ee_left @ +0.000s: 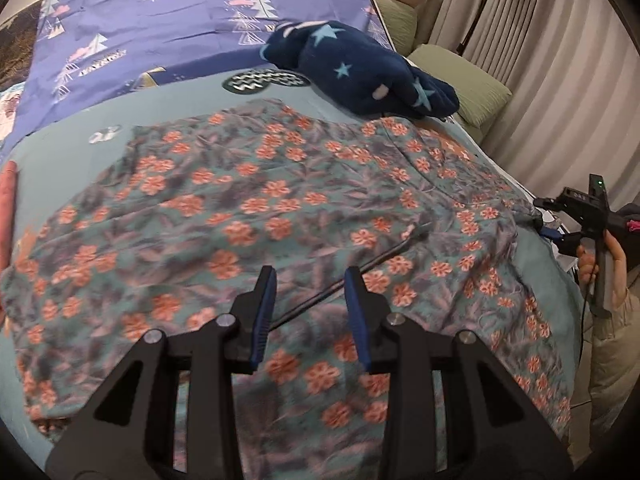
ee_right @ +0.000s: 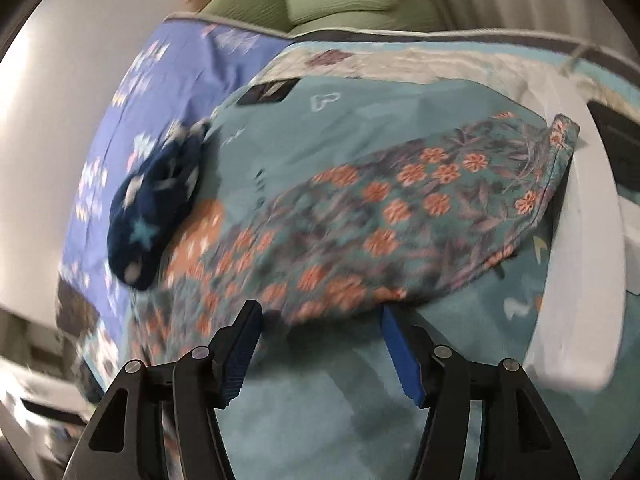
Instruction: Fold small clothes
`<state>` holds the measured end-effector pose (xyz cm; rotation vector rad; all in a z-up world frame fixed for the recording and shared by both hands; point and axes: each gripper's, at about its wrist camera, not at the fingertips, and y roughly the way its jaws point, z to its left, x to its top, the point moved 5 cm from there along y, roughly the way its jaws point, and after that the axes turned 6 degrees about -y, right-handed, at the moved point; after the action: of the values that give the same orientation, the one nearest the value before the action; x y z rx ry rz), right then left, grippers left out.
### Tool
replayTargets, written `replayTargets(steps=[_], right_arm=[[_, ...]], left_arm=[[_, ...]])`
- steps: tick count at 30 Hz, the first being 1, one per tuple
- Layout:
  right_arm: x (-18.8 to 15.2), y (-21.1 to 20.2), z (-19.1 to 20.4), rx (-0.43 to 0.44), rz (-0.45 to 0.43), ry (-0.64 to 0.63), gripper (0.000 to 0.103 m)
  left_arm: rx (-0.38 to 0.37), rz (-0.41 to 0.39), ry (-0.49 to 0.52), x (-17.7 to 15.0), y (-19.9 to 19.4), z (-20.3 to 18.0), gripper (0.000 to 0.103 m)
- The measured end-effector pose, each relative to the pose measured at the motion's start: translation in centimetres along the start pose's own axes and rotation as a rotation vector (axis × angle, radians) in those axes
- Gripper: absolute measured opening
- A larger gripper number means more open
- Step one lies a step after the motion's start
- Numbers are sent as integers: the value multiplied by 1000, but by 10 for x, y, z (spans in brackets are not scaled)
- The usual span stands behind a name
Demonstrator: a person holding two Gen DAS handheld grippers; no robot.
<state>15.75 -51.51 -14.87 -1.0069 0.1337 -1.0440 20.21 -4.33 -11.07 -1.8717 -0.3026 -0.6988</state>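
Floral garment (ee_left: 280, 208) spread flat on teal bedsheet (ee_left: 180, 108), long axis left-right across your view. Left gripper (ee_left: 310, 296) wide, empty, hovering over near hem. Right gripper (ee_right: 320, 336) wide, empty, off garment's end; left nearer.

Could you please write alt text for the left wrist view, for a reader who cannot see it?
The open left gripper hovers over a teal garment with orange flowers spread flat on a bed. A navy star-patterned fleece item lies beyond it, and the right gripper shows at the right edge.
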Motion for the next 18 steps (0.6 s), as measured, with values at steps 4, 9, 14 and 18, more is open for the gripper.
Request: replayTargets(steps=[4, 9, 14, 18], right_arm=[[11, 9, -16, -20, -9, 132, 63], [12, 11, -10, -87, -24, 106, 61], [23, 12, 7, -131, -78, -12, 3], [23, -6, 62, -49, -163, -183, 3]], left_arm=[[1, 13, -1, -1, 9, -3, 37], [-4, 22, -20, 1, 17, -1, 37], [-21, 24, -21, 2, 17, -2, 37], [-20, 16, -54, 5, 14, 6, 37]])
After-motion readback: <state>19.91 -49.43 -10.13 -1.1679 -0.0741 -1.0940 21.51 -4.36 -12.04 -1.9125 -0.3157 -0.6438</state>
